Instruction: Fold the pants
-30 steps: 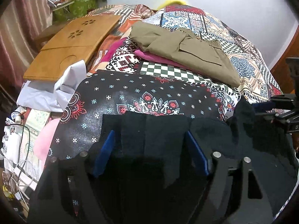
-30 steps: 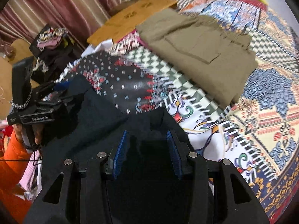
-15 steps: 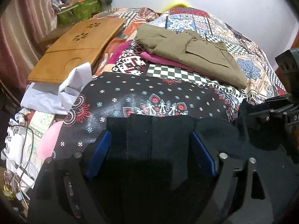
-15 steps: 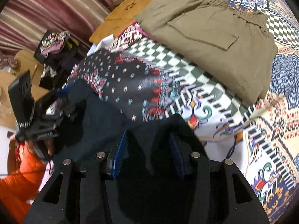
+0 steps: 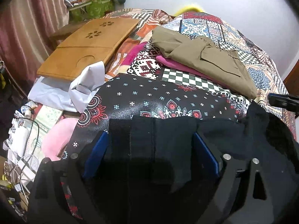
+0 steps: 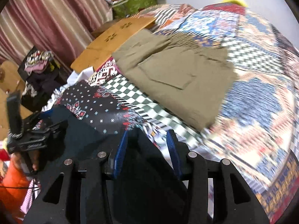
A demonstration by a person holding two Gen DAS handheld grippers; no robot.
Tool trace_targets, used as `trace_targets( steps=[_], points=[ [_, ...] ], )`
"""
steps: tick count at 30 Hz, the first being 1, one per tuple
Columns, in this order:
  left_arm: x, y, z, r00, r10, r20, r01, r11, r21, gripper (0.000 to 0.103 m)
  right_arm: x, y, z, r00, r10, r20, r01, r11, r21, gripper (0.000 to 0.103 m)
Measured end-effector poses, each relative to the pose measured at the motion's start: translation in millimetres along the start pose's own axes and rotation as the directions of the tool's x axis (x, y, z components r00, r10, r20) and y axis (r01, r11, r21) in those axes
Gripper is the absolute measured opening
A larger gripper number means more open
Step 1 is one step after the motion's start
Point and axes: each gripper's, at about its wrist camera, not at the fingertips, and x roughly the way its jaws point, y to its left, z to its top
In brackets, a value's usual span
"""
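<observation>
Loosely bunched, the black pants [image 5: 153,136] hang between both grippers' jaws

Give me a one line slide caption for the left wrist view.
Left gripper holding black pants over a patterned bedspread, folded olive pants lying beyond.

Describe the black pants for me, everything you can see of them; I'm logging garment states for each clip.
The black pants are dark, matte, woven-looking fabric with stitched seams running lengthwise. They hang slack between two grips: the left gripper has one bunched edge between its blue pads, the right gripper another. Between them the cloth sags at the near edge of the patterned bedspread; whether it rests on it cannot be told. They are not folded flat yet. Waistband and legs cannot be told apart.
</observation>
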Motion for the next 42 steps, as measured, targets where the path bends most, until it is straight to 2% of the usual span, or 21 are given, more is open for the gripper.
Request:
trace_targets(
  steps=[5,8,10,13,20,23,25,26,28,30,33,36,39,42],
  points=[
    [-19,12,5,0.996,-0.091,-0.010,0.091,0.994,-0.061,0.092,-73,-33,-33,0.990,-0.120,0.070,0.116,0.992,0.049,0.042],
    [-37,19,7,0.999,-0.049,0.021,0.050,0.997,-0.051,0.092,-111,-65,-63,0.976,-0.198,0.092,0.182,0.970,0.163,0.044],
    [-42,27,8,0.999,-0.047,0.014,0.047,0.997,-0.057,0.092,-135,-85,-88,0.953,-0.286,0.101,0.258,0.939,0.226,0.044],
    [-41,36,7,0.997,-0.071,-0.022,0.070,0.996,-0.062,0.092,-165,-113,-128,0.902,-0.424,0.080,0.382,0.871,0.310,0.045],
    [-16,30,7,0.990,-0.095,-0.108,0.090,0.995,-0.051,0.091,-200,-159,-204,0.836,-0.549,-0.006,0.487,0.736,0.470,0.046],
    [-9,19,9,0.990,-0.087,-0.112,0.085,0.996,-0.026,0.088,-209,-167,-229,0.814,-0.580,-0.035,0.519,0.698,0.493,0.059],
    [-7,13,11,0.989,-0.093,-0.112,0.092,0.996,-0.022,0.077,-209,-173,-239,0.803,-0.594,-0.051,0.534,0.678,0.505,0.062],
    [-6,10,12,0.990,-0.092,-0.110,0.090,0.996,-0.028,0.074,-207,-178,-243,0.801,-0.595,-0.062,0.538,0.672,0.509,0.062],
    [-6,7,13,0.989,-0.102,-0.107,0.098,0.994,-0.041,0.061,-203,-184,-252,0.809,-0.583,-0.076,0.532,0.670,0.518,0.062],
    [-8,6,14,0.990,-0.098,-0.101,0.094,0.995,-0.046,0.056,-191,-191,-255,0.814,-0.572,-0.105,0.536,0.667,0.518,0.062],
    [-13,2,13,0.994,-0.071,-0.081,0.068,0.997,-0.036,0.049,-171,-194,-261,0.810,-0.567,-0.150,0.561,0.672,0.484,0.062],
    [-16,3,15,0.996,-0.058,-0.073,0.054,0.997,-0.051,0.043,-162,-194,-266,0.808,-0.569,-0.153,0.564,0.672,0.480,0.062],
    [-16,8,19,0.997,-0.044,-0.068,0.040,0.997,-0.067,0.043,-165,-203,-273,0.837,-0.530,-0.136,0.511,0.668,0.541,0.063],
    [-16,5,21,0.999,-0.012,-0.053,0.009,0.999,-0.039,0.043,-167,-213,-280,0.861,-0.495,-0.115,0.461,0.664,0.589,0.066]
  ],
)
